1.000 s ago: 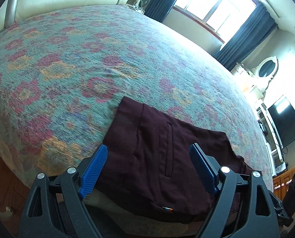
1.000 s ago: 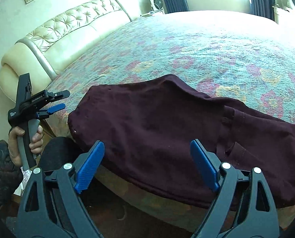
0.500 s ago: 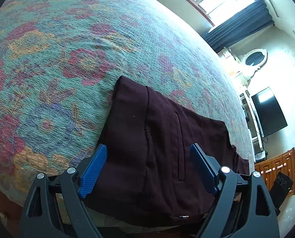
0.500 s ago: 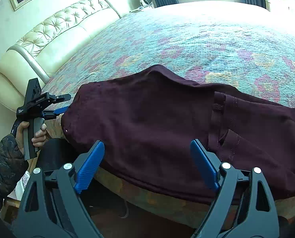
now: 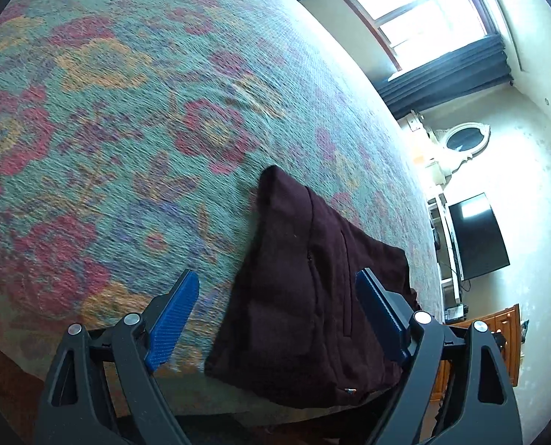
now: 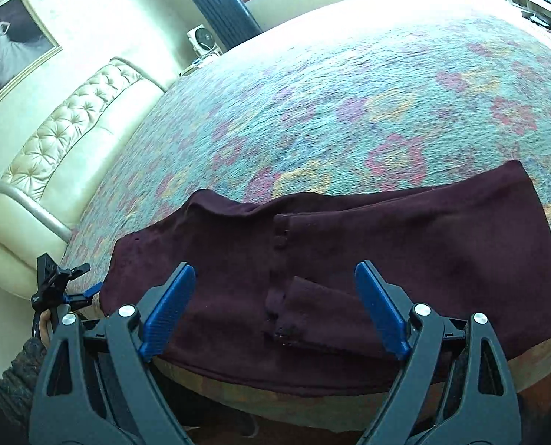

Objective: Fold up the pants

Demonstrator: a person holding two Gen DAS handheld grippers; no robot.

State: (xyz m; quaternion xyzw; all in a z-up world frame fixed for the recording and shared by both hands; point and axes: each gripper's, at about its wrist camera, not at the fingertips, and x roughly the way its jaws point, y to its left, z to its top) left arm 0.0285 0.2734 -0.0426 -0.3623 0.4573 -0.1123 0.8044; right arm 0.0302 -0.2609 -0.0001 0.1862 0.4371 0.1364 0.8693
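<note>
The dark red pants (image 6: 349,259) are laid along the near edge of the bed (image 6: 349,92), partly doubled over but rumpled. Both the left gripper (image 5: 275,319) and right gripper (image 6: 275,307) are held wide apart, clamped on nothing; further folding seems left.

The pants (image 6: 349,256) between and beyond the right gripper's fingers (image 6: 168,311) are dark maroon cloth, matt and slightly fuzzy, with stitched seams. The bedspread (image 5: 134,118) spreading ahead of the fingers is a coarse woven textile, rough and matt. Both pairs of fingers carry blue ribbed plastic pads on matt black plastic frames with shiny metal rivets (image 5: 131,319). The headboard (image 6: 64,148), far left of the right fingers, is glossy tufted cream leather. A cabinet (image 5: 498,333) right of the left fingers (image 5: 173,313) looks like varnished wood.
</note>
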